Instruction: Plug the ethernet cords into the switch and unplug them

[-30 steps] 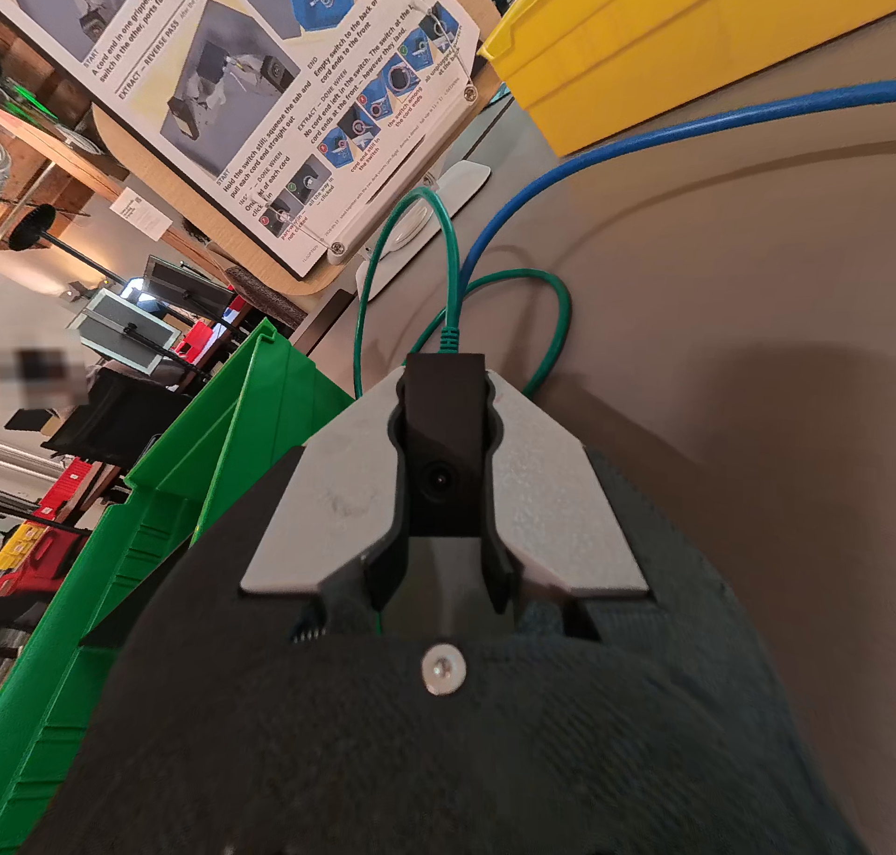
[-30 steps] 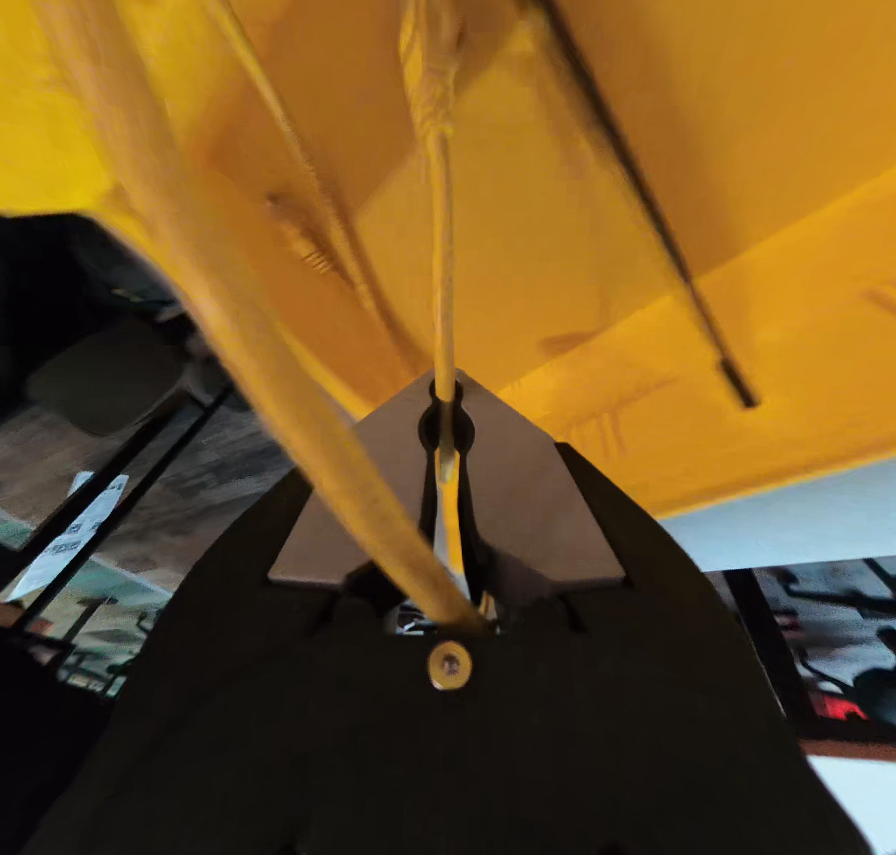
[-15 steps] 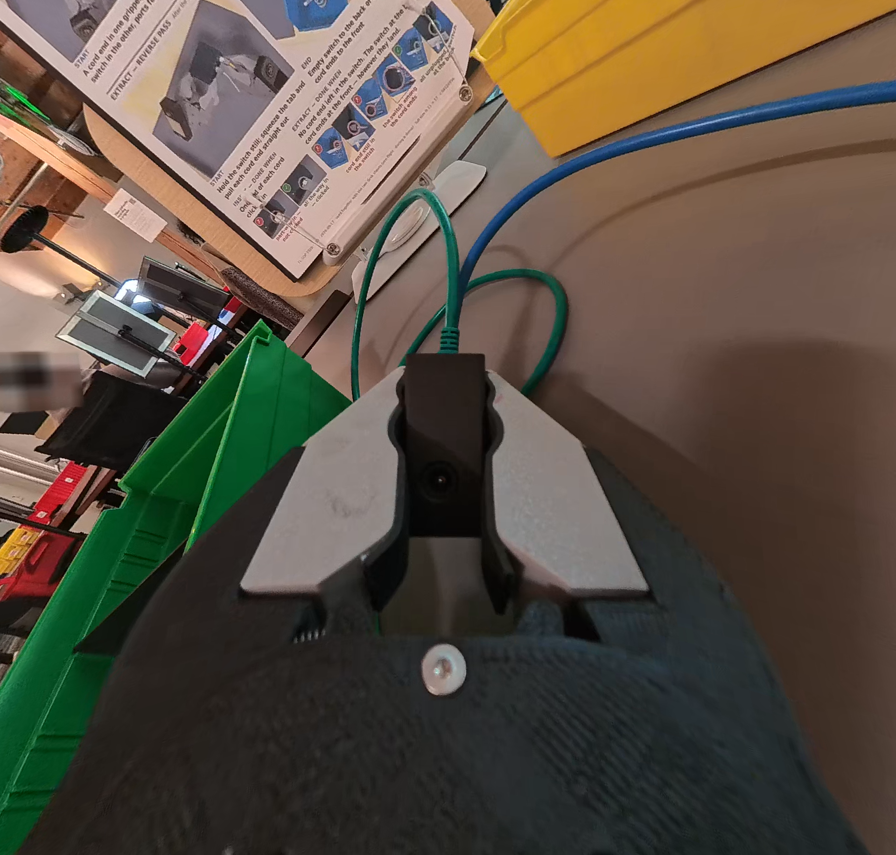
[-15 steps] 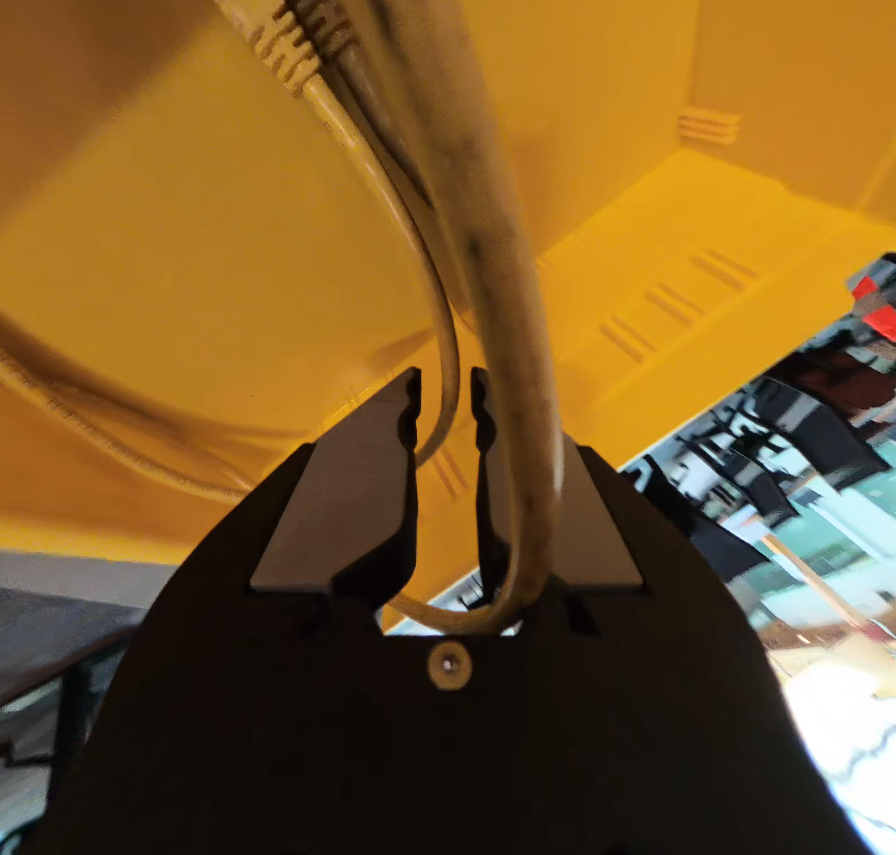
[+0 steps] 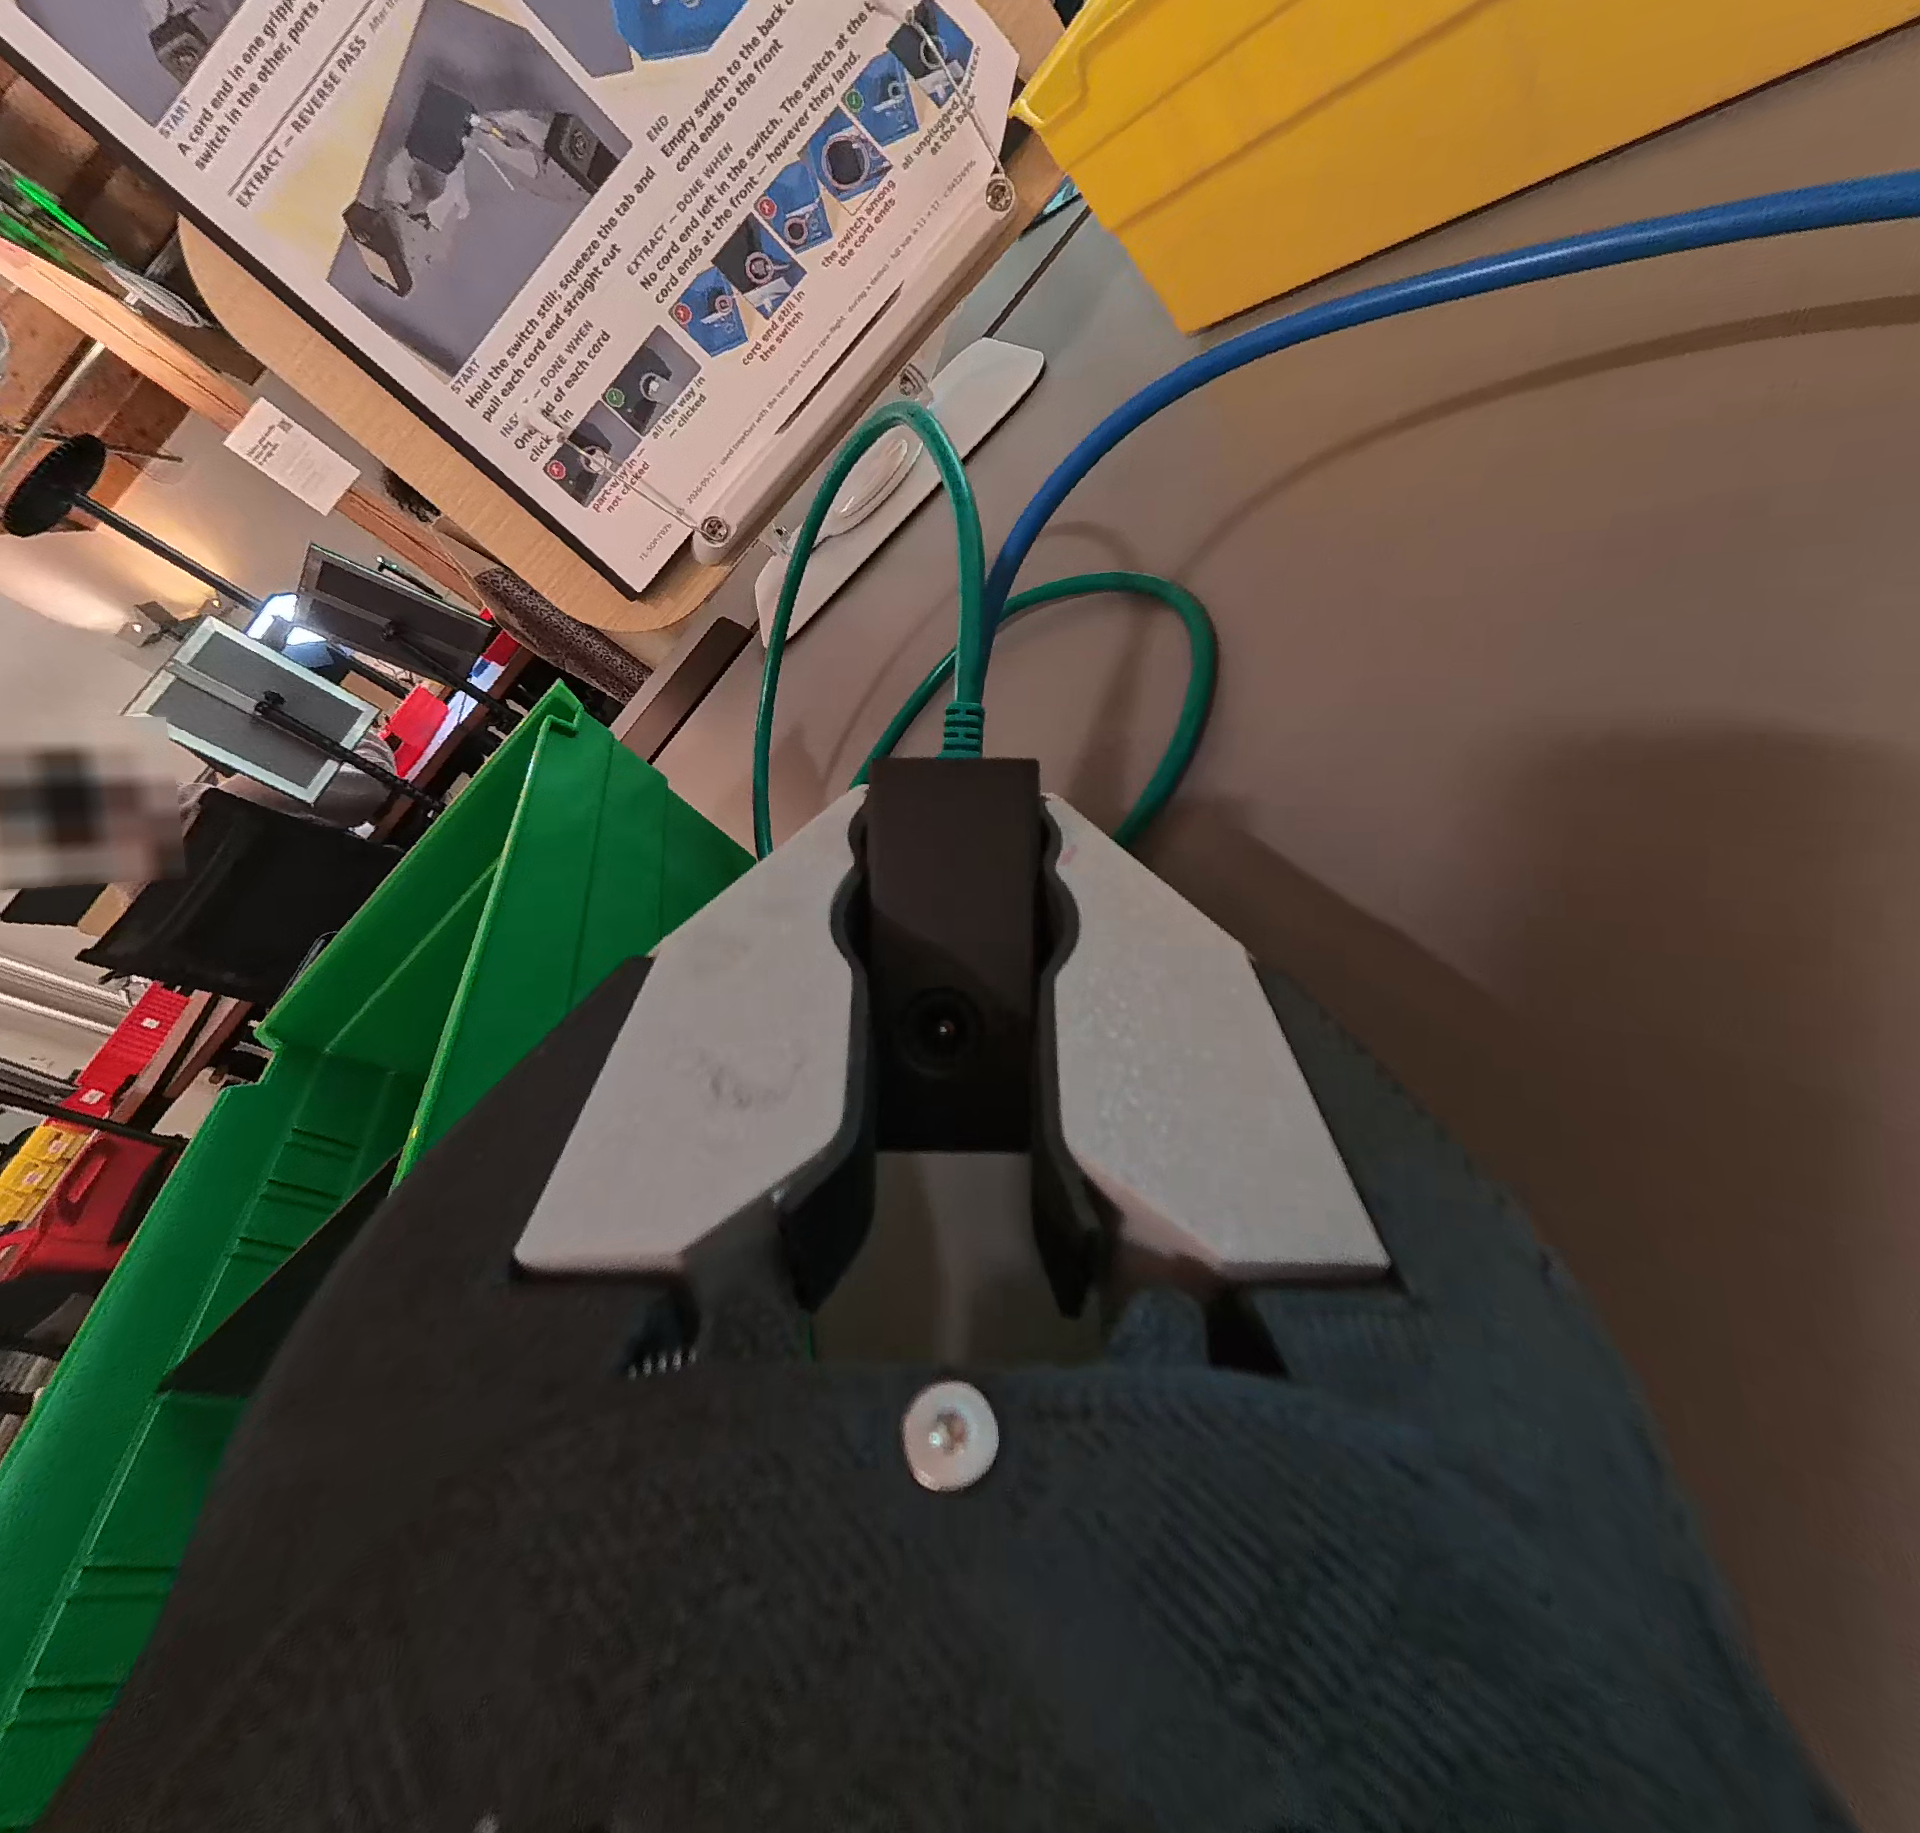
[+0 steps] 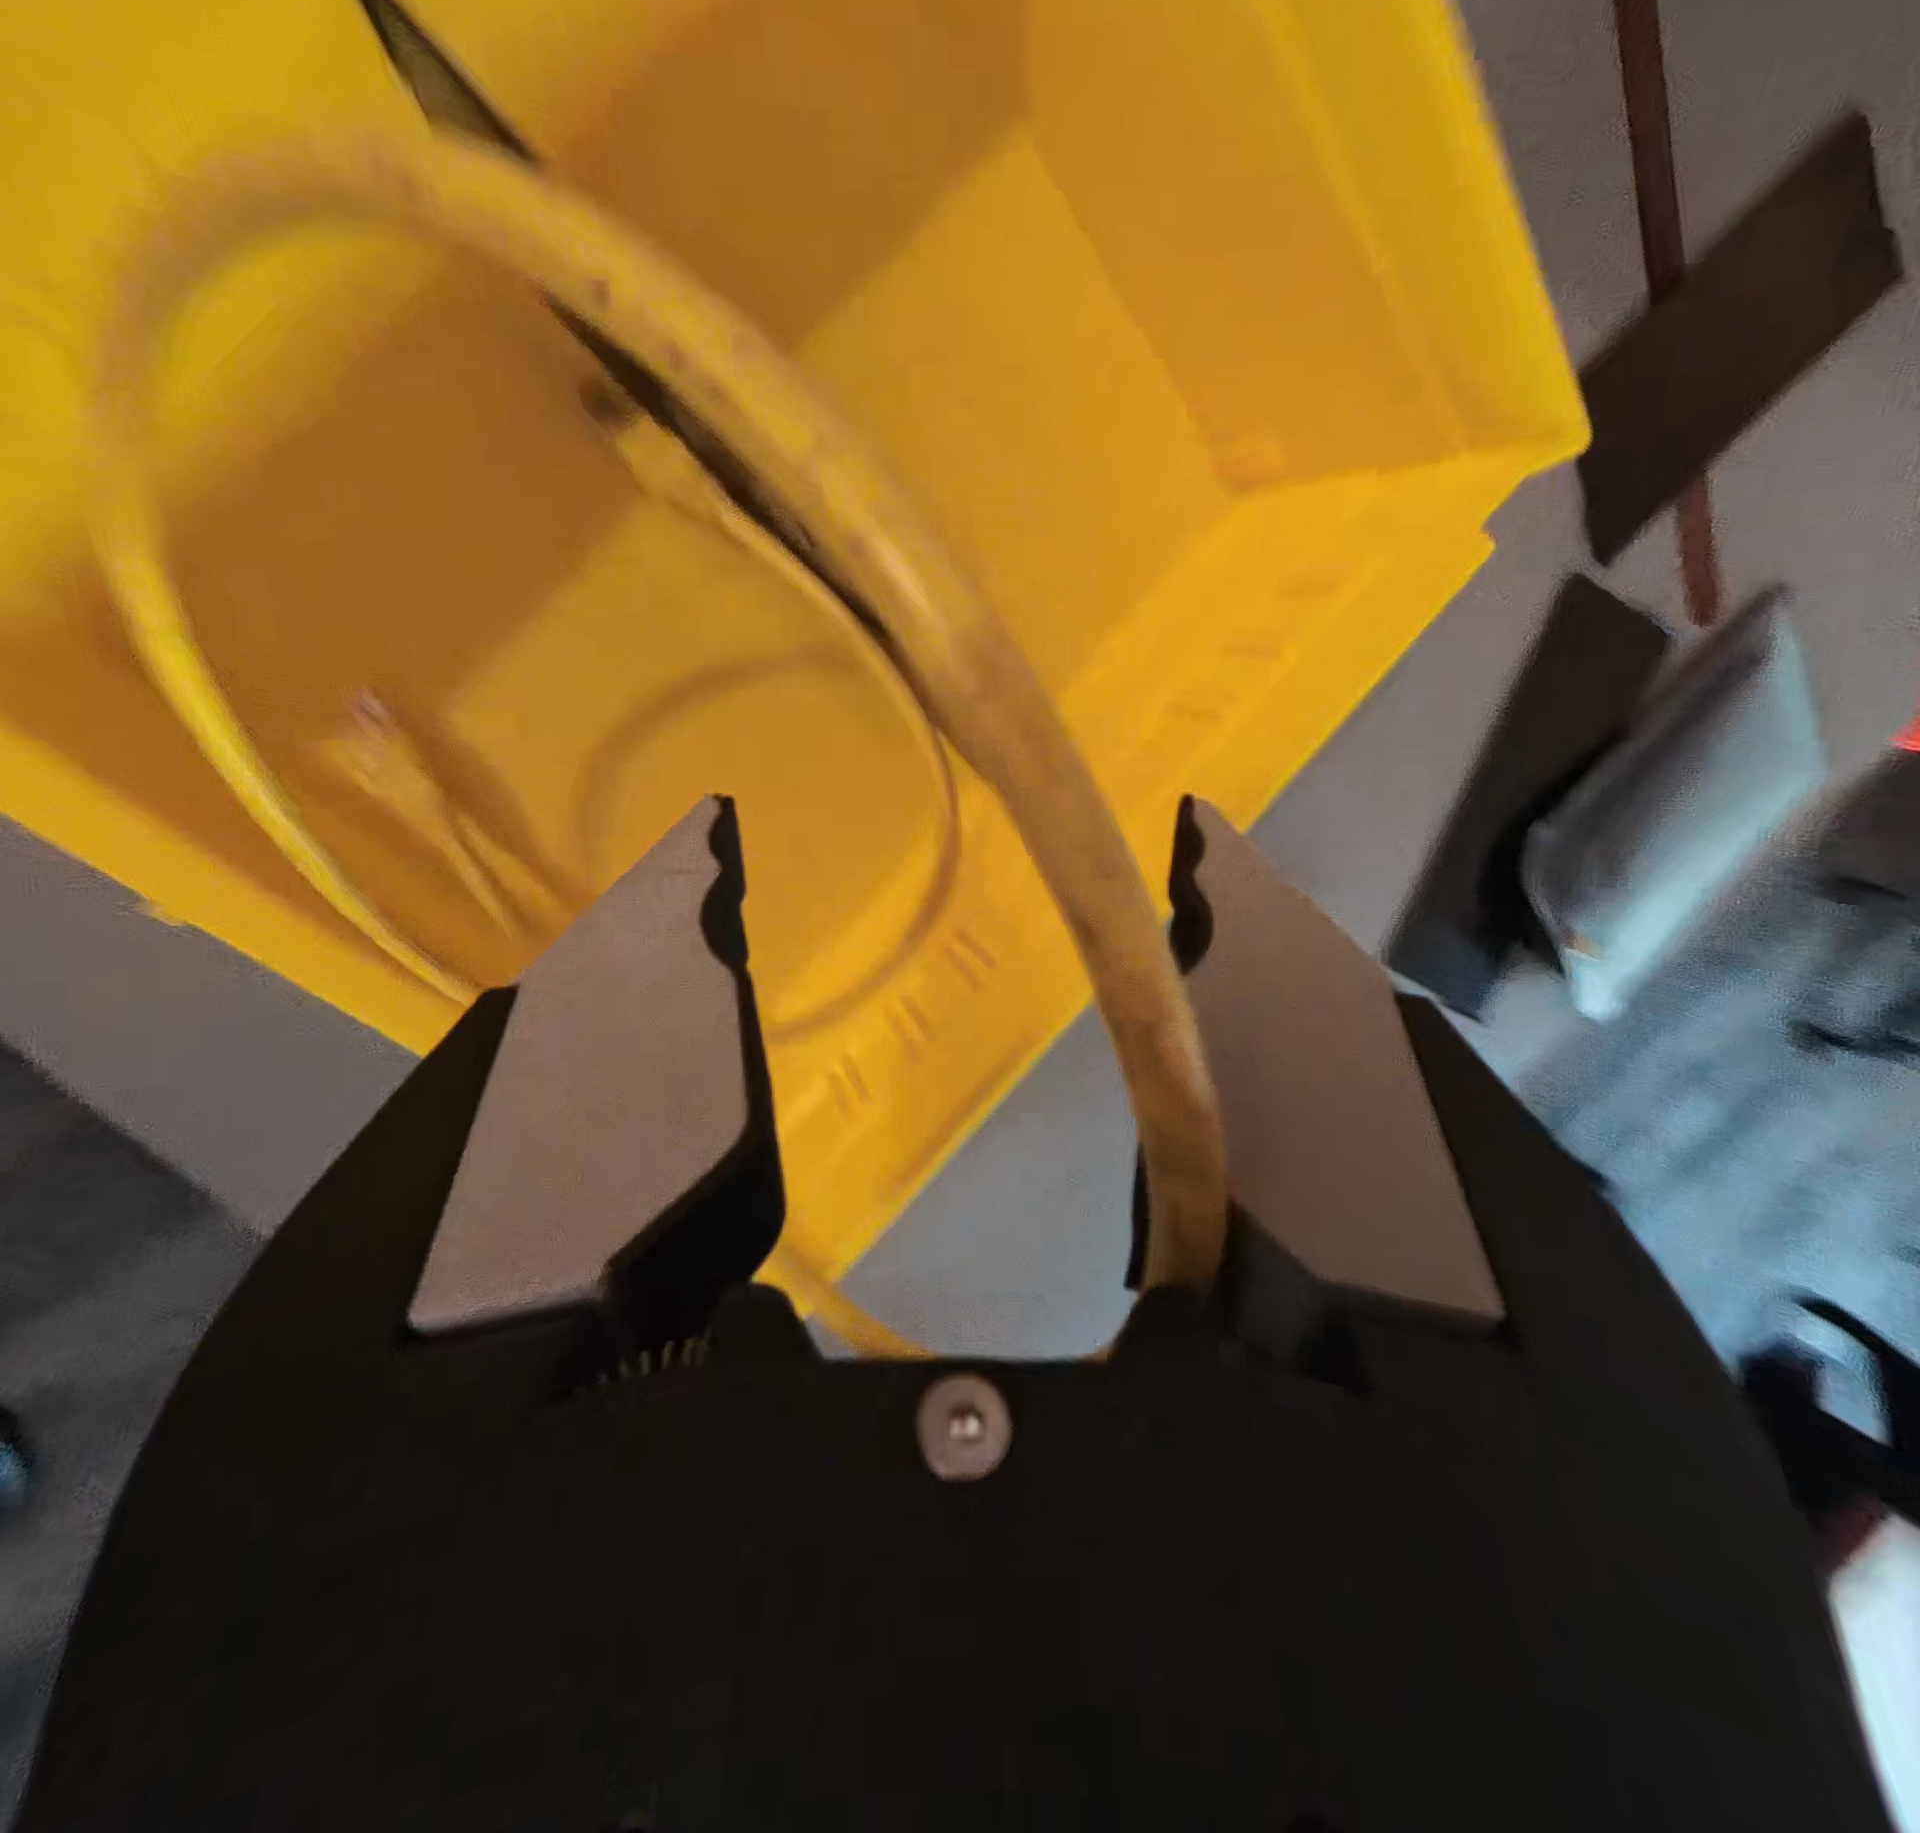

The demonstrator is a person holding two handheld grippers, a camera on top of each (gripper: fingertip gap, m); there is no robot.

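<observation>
My left gripper (image 5: pixel 954 827) is shut on the black switch (image 5: pixel 954 942) and holds it just above the grey table. A green ethernet cord (image 5: pixel 971 578) is plugged into the switch's far end and loops over the table. A blue cord (image 5: pixel 1351 303) runs past it toward the right. My right gripper (image 6: pixel 956 827) is open above the yellow bin (image 6: pixel 1039 225). A yellow cord (image 6: pixel 883 557) arcs from the bin through the jaws and rests against the right finger (image 6: pixel 1309 1045); it is not pinched. The rest of that cord lies coiled in the bin, blurred.
A green bin (image 5: pixel 343 1087) stands close on the left of the switch. The yellow bin (image 5: pixel 1455 69) sits at the back right. An instruction board (image 5: pixel 540 173) on a white stand leans at the back. Shelves with dark objects lie beyond the table. There is about 40 cm between the tips of the two grippers.
My right gripper, shut on the yellow cord one second ago, has opened wide and pulled back from the bin, letting the cord go. The left gripper has barely moved.
</observation>
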